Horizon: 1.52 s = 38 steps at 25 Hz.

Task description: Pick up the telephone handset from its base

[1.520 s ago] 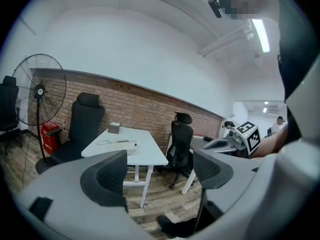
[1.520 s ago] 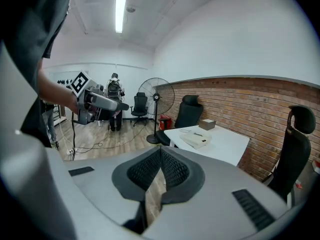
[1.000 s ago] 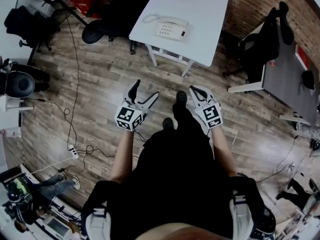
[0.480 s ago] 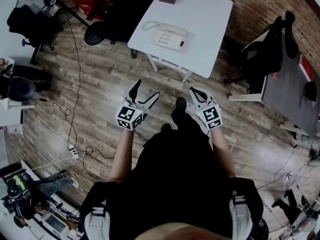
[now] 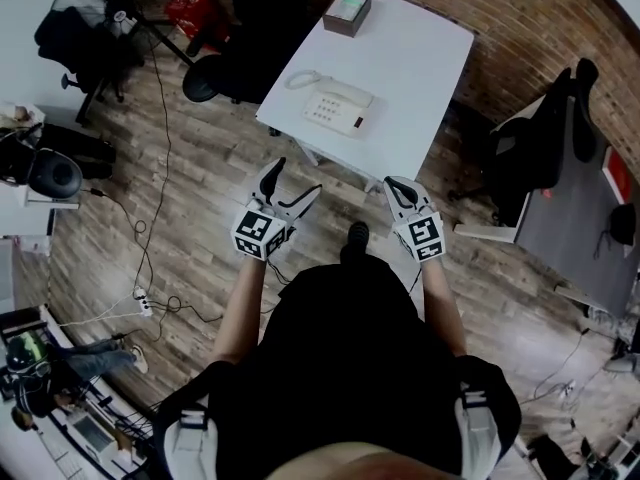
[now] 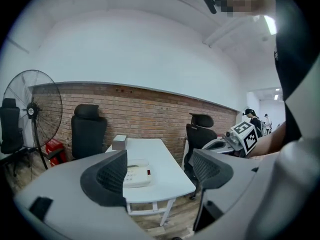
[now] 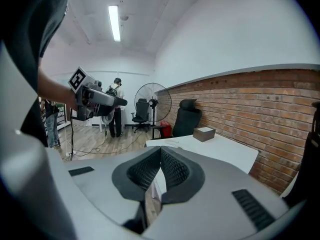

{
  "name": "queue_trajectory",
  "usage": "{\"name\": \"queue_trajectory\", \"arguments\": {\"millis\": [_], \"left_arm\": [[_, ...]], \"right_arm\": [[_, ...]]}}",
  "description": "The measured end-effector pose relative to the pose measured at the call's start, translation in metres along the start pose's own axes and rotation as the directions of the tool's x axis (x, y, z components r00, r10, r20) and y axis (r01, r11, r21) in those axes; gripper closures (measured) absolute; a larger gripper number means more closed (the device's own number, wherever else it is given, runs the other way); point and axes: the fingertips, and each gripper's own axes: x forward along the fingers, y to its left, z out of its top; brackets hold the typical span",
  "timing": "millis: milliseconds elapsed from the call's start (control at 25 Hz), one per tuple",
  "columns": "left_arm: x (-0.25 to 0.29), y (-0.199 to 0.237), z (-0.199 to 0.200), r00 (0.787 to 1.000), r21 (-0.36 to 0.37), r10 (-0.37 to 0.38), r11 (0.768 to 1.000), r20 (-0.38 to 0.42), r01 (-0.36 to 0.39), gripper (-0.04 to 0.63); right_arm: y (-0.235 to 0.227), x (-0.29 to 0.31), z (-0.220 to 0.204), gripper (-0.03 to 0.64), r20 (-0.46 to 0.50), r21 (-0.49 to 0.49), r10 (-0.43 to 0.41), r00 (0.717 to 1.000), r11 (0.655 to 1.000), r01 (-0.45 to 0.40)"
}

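Telephone [image 6: 138, 176] partly hidden behind a jaw, seemingly.

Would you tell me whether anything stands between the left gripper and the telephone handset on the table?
Nothing visible does. The open left gripper is short of the white table, and the handset lies on its base near the closest edge. The box sits at the far end, off the path.

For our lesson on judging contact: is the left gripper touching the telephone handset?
Apart. The head view shows the left gripper over the floor, short of the table, while the telephone handset lies on its base.
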Motion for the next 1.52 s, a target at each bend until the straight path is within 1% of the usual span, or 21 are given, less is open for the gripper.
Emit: {"name": "queue_trajectory", "arguments": {"millis": [120, 200, 280, 400, 560, 640, 800, 920, 1000, 1120, 1280, 1440, 1520], "left_arm": [[0.011, 0.007, 0.011, 1.000, 0.010, 0.026, 1.000, 0.007, -0.026, 0.192], [0.018, 0.009, 0.016, 1.000, 0.037, 0.028, 0.999, 0.006, -0.028, 0.192], [0.022, 0.007, 0.014, 1.000, 0.054, 0.026, 0.998, -0.006, -0.025, 0.192], [0.025, 0.013, 0.013, 0.999, 0.053, 0.033, 0.998, -0.015, -0.032, 0.192], [0.030, 0.027, 0.022, 0.999, 0.054, 0.042, 0.998, 0.002, -0.042, 0.192], [0.035, 0.033, 0.021, 0.999, 0.054, 0.041, 0.998, -0.003, -0.041, 0.192], [0.053, 0.042, 0.015, 0.999, 0.082, 0.013, 0.997, -0.040, -0.009, 0.192], [0.066, 0.054, 0.021, 0.999, 0.075, -0.012, 0.997, -0.035, 0.014, 0.192], [0.076, 0.069, 0.022, 0.999, 0.066, -0.025, 0.997, -0.031, 0.027, 0.192], [0.098, 0.099, 0.025, 0.998, 0.062, -0.049, 0.997, -0.031, 0.051, 0.192], [0.127, 0.130, 0.032, 0.995, 0.096, -0.090, 0.991, -0.048, 0.095, 0.192], [0.152, 0.155, 0.036, 0.991, 0.119, -0.116, 0.985, -0.060, 0.123, 0.192], [0.164, 0.165, 0.035, 0.989, 0.121, -0.130, 0.983, -0.068, 0.137, 0.192]], "right_arm": [[-0.020, 0.006, 0.002, 0.618, 0.014, -0.019, 0.006, 1.000, 1.000, -0.006], [-0.028, 0.011, 0.004, 0.618, 0.027, -0.033, 0.009, 1.000, 0.999, -0.008], [-0.032, 0.012, 0.000, 0.618, 0.024, -0.020, 0.006, 1.000, 1.000, -0.006], [-0.032, 0.018, -0.003, 0.618, 0.024, -0.008, 0.011, 1.000, 1.000, -0.010], [-0.029, 0.029, 0.004, 0.618, 0.027, -0.022, 0.026, 0.999, 0.999, -0.025], [-0.032, 0.036, 0.006, 0.618, 0.023, -0.016, 0.025, 0.999, 1.000, -0.024], [-0.044, 0.054, 0.013, 0.618, 0.005, -0.002, 0.023, 1.000, 1.000, -0.023], [-0.054, 0.070, 0.017, 0.618, -0.017, 0.000, 0.020, 1.000, 1.000, -0.020], [-0.062, 0.082, 0.019, 0.618, -0.032, 0.001, 0.010, 0.999, 1.000, -0.010], [-0.078, 0.105, 0.024, 0.618, -0.034, 0.027, -0.030, 0.999, 0.999, 0.031], [-0.097, 0.129, 0.028, 0.618, -0.046, 0.041, -0.073, 0.996, 0.996, 0.075], [-0.109, 0.154, 0.042, 0.618, -0.049, 0.054, -0.080, 0.996, 0.995, 0.082], [-0.117, 0.164, 0.041, 0.618, -0.058, 0.052, -0.087, 0.995, 0.995, 0.090]]}}
